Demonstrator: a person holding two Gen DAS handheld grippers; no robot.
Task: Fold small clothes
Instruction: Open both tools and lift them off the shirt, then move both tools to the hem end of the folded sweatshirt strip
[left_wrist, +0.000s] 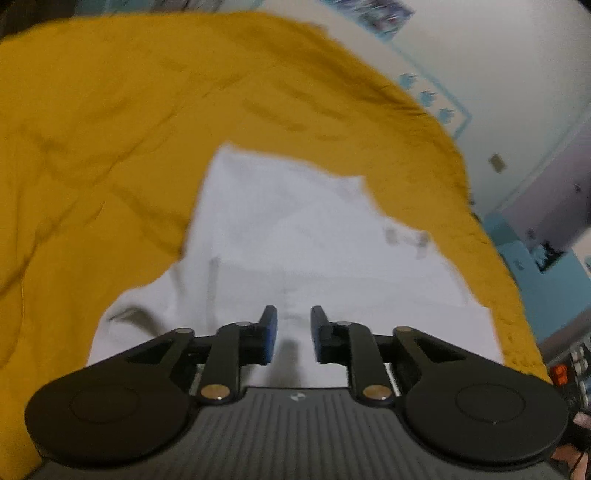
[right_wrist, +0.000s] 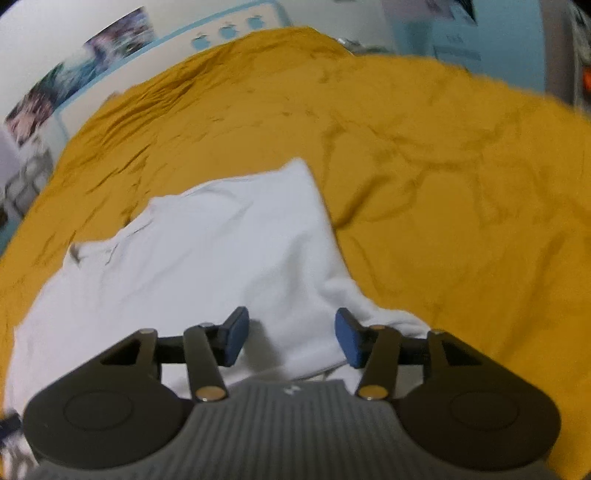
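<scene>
A small white garment (left_wrist: 295, 236) lies spread on a mustard-yellow cover (left_wrist: 110, 129). In the left wrist view my left gripper (left_wrist: 293, 334) hovers over the garment's near part, its blue-padded jaws a narrow gap apart and holding nothing. In the right wrist view the same white garment (right_wrist: 207, 251) lies on the yellow cover (right_wrist: 461, 203). My right gripper (right_wrist: 291, 338) is open wide over the garment's near right edge, close to a sleeve-like flap (right_wrist: 384, 314), and it is empty.
The yellow cover fills most of both views, creased in places. A white wall with blue-framed posters (right_wrist: 74, 77) stands beyond it. A light blue wall (left_wrist: 546, 280) and dark clutter with an orange item (left_wrist: 559, 373) lie at the right.
</scene>
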